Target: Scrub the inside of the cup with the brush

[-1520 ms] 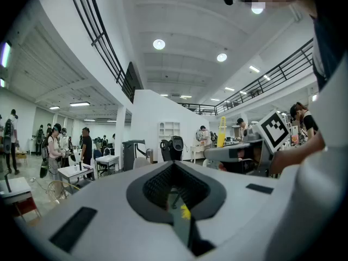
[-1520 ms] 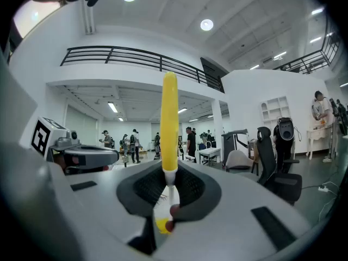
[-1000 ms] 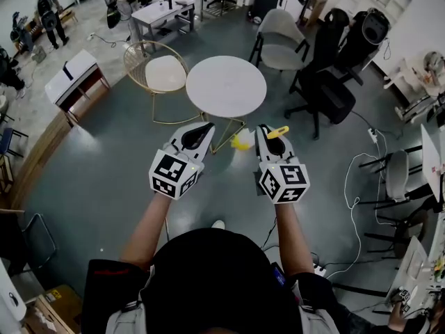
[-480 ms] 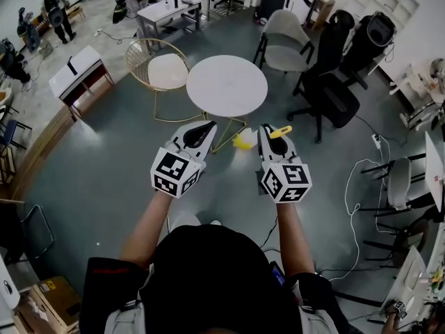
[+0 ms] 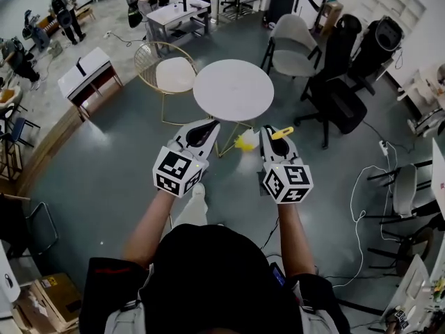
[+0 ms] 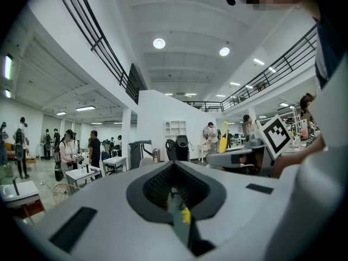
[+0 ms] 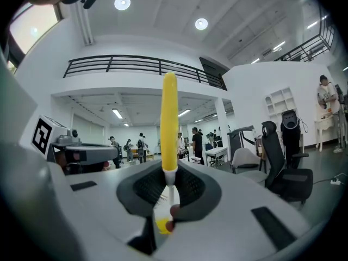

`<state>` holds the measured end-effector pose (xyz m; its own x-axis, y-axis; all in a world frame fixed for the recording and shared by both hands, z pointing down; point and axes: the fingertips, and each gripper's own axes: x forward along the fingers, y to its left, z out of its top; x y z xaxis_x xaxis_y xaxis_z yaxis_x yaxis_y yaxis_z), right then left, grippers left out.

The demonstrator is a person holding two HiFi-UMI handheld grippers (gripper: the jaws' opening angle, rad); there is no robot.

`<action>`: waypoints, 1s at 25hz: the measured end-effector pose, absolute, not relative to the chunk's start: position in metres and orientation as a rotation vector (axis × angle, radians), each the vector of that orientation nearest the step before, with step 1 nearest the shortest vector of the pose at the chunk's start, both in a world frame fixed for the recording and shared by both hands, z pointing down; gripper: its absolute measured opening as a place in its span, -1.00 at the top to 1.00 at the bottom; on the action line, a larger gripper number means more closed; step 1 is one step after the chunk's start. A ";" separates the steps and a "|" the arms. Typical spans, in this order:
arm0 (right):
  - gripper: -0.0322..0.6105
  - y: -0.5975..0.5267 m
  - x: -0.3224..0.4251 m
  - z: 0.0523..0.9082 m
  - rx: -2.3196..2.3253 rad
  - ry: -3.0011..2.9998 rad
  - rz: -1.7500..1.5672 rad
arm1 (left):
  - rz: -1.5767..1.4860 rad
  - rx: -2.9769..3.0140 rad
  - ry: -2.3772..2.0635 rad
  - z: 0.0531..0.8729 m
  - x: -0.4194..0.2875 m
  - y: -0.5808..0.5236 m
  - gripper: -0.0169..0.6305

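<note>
My right gripper (image 5: 268,132) is shut on a brush with a yellow handle (image 5: 280,132), level above the floor. In the right gripper view the handle (image 7: 169,121) stands upright from the closed jaws of that gripper (image 7: 169,192), and its white neck and bristles hang below. The brush's yellow head (image 5: 241,142) pokes out to the left, between the two grippers. My left gripper (image 5: 206,126) is shut beside it with nothing in it. In the left gripper view the left gripper (image 6: 175,192) has its jaws closed, and a bit of yellow shows past them. No cup is in any view.
A round white table (image 5: 233,89) stands just ahead, below the grippers. A gold wire chair (image 5: 167,72) is to its left, a grey chair (image 5: 293,44) and black office chairs (image 5: 334,96) to its right. People and desks are at the far back. Cables lie on the floor at right.
The person has taken a small step, a shoe now showing below the left gripper, and the room has shifted slightly in the head view. Both grippers stay shut, the brush still held.
</note>
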<state>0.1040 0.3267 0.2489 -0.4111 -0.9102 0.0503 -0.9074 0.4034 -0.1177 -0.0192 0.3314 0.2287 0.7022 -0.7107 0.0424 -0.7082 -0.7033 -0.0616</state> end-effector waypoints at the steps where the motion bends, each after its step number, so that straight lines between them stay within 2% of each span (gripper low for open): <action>1: 0.75 0.324 0.103 0.249 -1.694 2.613 -0.197 | -0.093 -2.861 1.195 0.228 -0.020 0.329 0.90; 25: 0.75 0.225 0.083 0.251 -1.710 2.622 -0.213 | -0.069 -2.883 1.206 0.231 -0.040 0.225 0.90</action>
<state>0.0834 0.2248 0.2510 -0.4060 -0.9111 0.0710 -0.9106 0.3968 -0.1156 -0.0402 0.2245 0.2314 0.7013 -0.7121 0.0345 -0.7113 -0.7021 -0.0320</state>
